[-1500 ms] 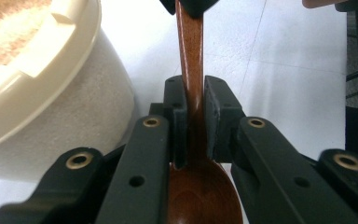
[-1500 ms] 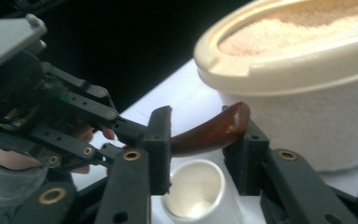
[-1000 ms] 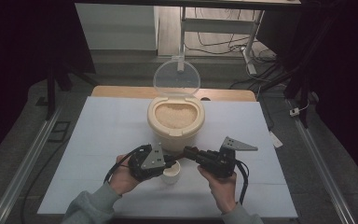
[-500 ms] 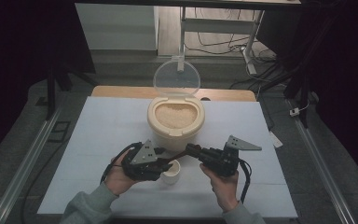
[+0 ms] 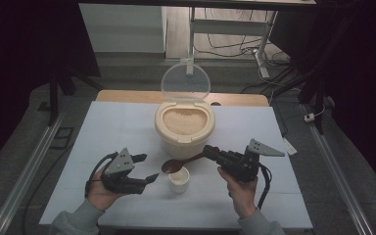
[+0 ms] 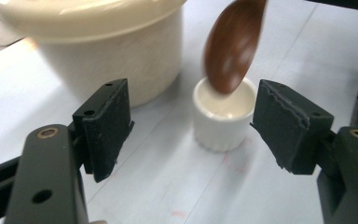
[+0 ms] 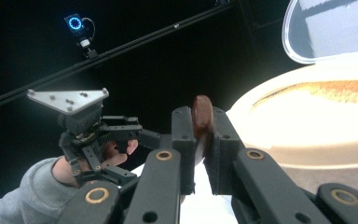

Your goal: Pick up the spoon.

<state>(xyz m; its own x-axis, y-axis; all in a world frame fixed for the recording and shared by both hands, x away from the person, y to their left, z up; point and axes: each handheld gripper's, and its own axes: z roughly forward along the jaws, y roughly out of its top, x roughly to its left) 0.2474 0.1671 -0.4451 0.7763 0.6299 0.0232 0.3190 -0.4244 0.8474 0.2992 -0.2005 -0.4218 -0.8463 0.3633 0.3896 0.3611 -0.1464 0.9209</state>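
The brown spoon (image 5: 181, 162) hangs with its bowl over the small white cup (image 5: 179, 179), just before the rice container (image 5: 184, 125) on the surface (image 5: 254, 196). Your right tool (image 5: 210, 151) clamps its handle. Your left tool (image 5: 144, 169), jaws just opening, stands empty beside the cup.

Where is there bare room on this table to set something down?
The far left corner of the table, left of the rice container, is bare, and so is the far right corner beside it. The near edge between the forearms is also free. It is crowded in the middle front, where the small white cup, the spoon and both grippers meet.
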